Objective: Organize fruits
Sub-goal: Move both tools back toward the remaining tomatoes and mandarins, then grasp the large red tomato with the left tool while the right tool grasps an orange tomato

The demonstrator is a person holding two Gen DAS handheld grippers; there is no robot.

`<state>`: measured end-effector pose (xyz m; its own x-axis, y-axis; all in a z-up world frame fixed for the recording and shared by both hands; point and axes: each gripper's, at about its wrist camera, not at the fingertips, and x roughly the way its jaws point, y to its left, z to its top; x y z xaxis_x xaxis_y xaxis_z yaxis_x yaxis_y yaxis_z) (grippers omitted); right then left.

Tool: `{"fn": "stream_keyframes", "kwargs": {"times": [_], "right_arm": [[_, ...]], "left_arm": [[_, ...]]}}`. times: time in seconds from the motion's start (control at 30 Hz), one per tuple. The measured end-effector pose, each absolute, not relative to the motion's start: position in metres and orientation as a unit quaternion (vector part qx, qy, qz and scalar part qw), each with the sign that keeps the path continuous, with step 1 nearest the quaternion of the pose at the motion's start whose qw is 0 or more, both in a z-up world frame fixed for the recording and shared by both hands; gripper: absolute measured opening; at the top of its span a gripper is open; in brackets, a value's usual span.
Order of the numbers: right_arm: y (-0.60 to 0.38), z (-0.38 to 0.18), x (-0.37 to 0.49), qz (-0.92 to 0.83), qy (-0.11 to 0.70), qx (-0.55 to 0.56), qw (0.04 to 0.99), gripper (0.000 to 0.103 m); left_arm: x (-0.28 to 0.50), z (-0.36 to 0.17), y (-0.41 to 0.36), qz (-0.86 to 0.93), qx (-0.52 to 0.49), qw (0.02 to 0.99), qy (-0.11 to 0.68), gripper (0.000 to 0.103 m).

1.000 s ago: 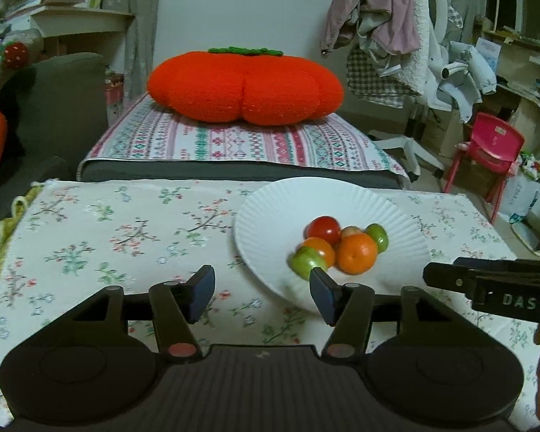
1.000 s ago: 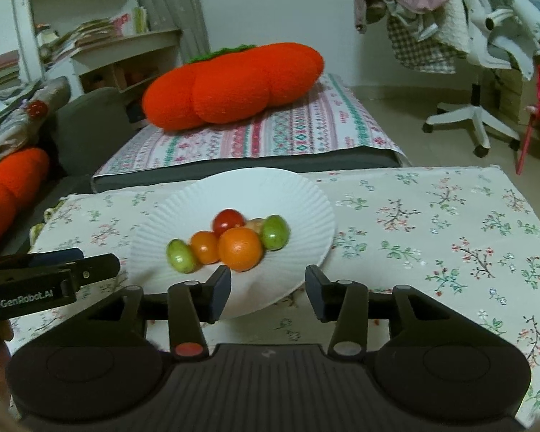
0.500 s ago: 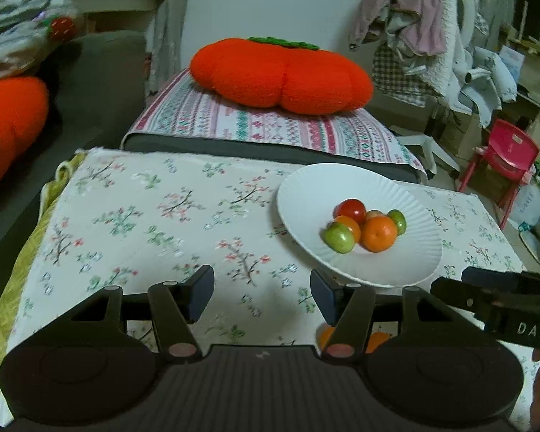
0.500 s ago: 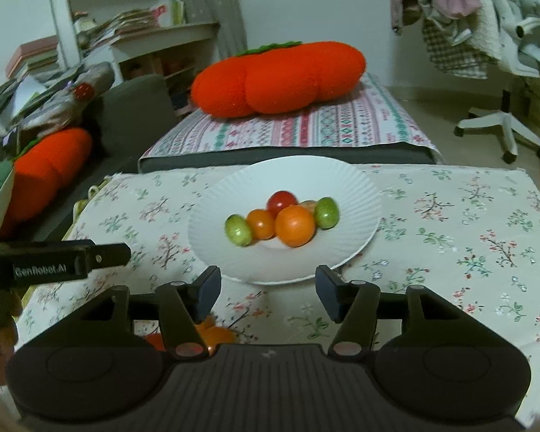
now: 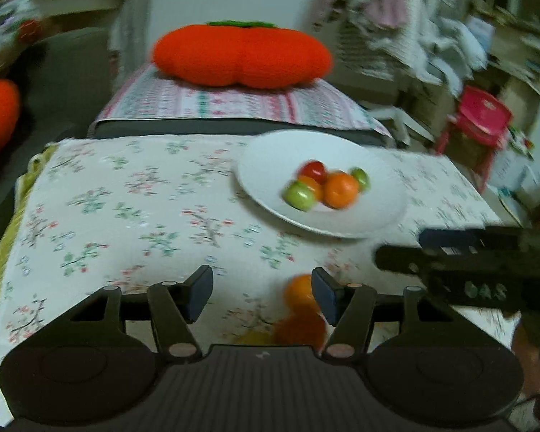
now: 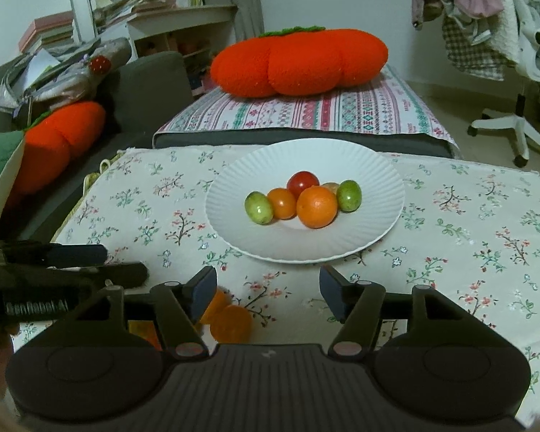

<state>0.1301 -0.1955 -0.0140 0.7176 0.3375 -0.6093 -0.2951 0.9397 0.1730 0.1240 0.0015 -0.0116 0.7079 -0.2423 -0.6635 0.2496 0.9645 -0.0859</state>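
Observation:
A white paper plate sits on the floral tablecloth with several small fruits: a large orange, a red tomato, green ones and a small orange one. It also shows in the left wrist view, blurred. Loose orange fruits lie on the cloth near the table's front, also in the left wrist view. My left gripper is open and empty, the fruits just by its right finger. My right gripper is open and empty, the fruits by its left finger.
A big orange pumpkin cushion lies on a striped bench behind the table. A grey sofa with another orange cushion is at left. An office chair and a red child's chair stand at right.
Both grippers have drawn back toward the table's front. Loose orange fruits near the front have come into view between the fingers. The left view is now blurred by motion.

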Motion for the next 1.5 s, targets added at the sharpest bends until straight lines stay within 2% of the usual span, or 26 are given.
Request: {"fn": "stream_keyframes", "kwargs": {"times": [0.1, 0.3, 0.37, 0.43, 0.5, 0.9, 1.07, 1.5], "right_arm": [[-0.195, -0.015, 0.130, 0.167, 0.338, 0.031, 0.926, 0.063], [-0.195, -0.016, 0.131, 0.161, 0.344, 0.027, 0.925, 0.063], [-0.194, -0.016, 0.130, 0.161, 0.343, 0.025, 0.925, 0.064], [-0.194, -0.016, 0.130, 0.160, 0.342, 0.023, 0.926, 0.065], [-0.194, -0.017, 0.131, 0.159, 0.343, 0.022, 0.925, 0.066], [-0.193, -0.018, 0.132, 0.157, 0.347, 0.019, 0.925, 0.066], [-0.192, -0.020, 0.132, 0.157, 0.351, 0.016, 0.923, 0.067], [-0.173, -0.038, 0.136, 0.200, 0.392, 0.007, 0.898, 0.066]], "left_arm": [[0.121, -0.020, -0.011, -0.156, 0.046, 0.916, 0.367, 0.049], [0.124, -0.036, -0.020, -0.148, 0.083, 0.908, 0.384, 0.047], [0.124, -0.037, -0.021, -0.150, 0.084, 0.908, 0.381, 0.039], [0.125, -0.038, -0.021, -0.155, 0.080, 0.908, 0.381, 0.022], [0.126, -0.040, -0.021, -0.160, 0.076, 0.904, 0.388, 0.012], [0.122, -0.041, -0.028, -0.163, 0.106, 0.903, 0.383, 0.012], [0.124, -0.049, -0.030, -0.147, 0.130, 0.891, 0.410, 0.017], [0.130, -0.023, -0.002, -0.109, 0.067, 0.912, 0.390, 0.016]]}}
